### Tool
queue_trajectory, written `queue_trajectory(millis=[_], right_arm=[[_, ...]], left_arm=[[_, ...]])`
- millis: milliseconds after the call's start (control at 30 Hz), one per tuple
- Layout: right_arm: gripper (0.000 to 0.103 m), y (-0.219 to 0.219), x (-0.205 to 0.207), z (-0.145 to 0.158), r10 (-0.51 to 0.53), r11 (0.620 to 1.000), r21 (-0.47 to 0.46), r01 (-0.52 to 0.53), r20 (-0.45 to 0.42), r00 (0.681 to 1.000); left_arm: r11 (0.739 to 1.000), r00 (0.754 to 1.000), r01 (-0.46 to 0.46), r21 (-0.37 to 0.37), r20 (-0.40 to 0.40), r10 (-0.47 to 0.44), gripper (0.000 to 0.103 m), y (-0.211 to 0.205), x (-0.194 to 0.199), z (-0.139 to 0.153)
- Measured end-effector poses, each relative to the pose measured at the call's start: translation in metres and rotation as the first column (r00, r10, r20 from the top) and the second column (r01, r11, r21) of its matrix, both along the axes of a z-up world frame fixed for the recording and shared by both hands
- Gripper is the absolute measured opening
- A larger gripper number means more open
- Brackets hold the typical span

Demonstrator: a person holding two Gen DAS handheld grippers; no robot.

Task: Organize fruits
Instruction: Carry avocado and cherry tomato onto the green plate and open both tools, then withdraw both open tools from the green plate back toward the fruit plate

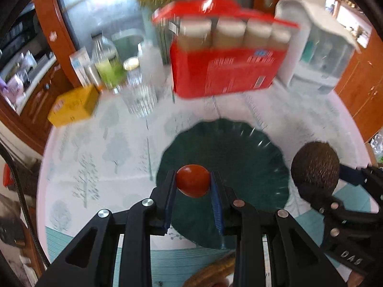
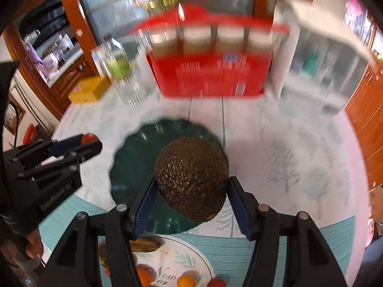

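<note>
A small red tomato (image 1: 193, 180) sits clamped between the blue pads of my left gripper (image 1: 193, 182), held over the near part of a dark green scalloped plate (image 1: 227, 143). My right gripper (image 2: 191, 186) is shut on a dark, bumpy avocado (image 2: 191, 175), also above the green plate (image 2: 134, 157). In the left wrist view the avocado (image 1: 314, 165) and the right gripper (image 1: 318, 186) hang off the plate's right rim. In the right wrist view the left gripper (image 2: 89, 141) with the tomato (image 2: 88, 138) shows at the left.
A white plate (image 2: 167, 258) with small orange and red fruits lies at the near edge. At the back stand a red carton of jars (image 1: 222, 71), a white organiser (image 1: 320, 47), a glass (image 1: 138, 95), a bottle (image 1: 107, 62) and a yellow box (image 1: 74, 105).
</note>
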State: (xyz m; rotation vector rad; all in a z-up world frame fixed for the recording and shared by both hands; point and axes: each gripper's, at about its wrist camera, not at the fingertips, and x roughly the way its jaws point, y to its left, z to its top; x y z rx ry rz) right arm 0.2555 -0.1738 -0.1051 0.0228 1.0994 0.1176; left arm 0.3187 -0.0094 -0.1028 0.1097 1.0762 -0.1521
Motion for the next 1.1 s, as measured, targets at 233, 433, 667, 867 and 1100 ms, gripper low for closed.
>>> queue_trajectory(millis=[233,433,667,867,1100], right_arm=[[0.060,-0.001,0.020,-0.066,0.034,0.999,0.014,-0.033,-0.096,0.995],[0.061,0.009,0.028,-0.091,0.077,0.997,0.010,-0.077,-0.113,0.991],[0.062,0.020,0.030,-0.080,0.126,0.990,-0.068,-0.127,-0.005,0.992],[0.071,0.022,0.022,-0.063,0.145,0.985,-0.101,-0.138,0.064,0.987],[0.071,0.023,0.012,-0.052,0.144,0.987,-0.083,-0.138,0.079,0.986]], left_arm=[[0.999,0.995,-0.015,0.042,-0.098,0.019,0.026,-0.010,0.016,-0.070],[0.999,0.987,-0.018,0.047,-0.158,0.026,0.026,-0.014,0.023,-0.106],[1.000,0.984,-0.013,0.016,-0.175,0.016,0.043,-0.012,0.031,-0.112],[0.995,0.985,-0.080,-0.058,-0.159,0.070,0.085,0.007,0.031,-0.107],[0.997,0.994,-0.070,-0.044,-0.083,0.066,0.085,0.015,0.019,-0.090]])
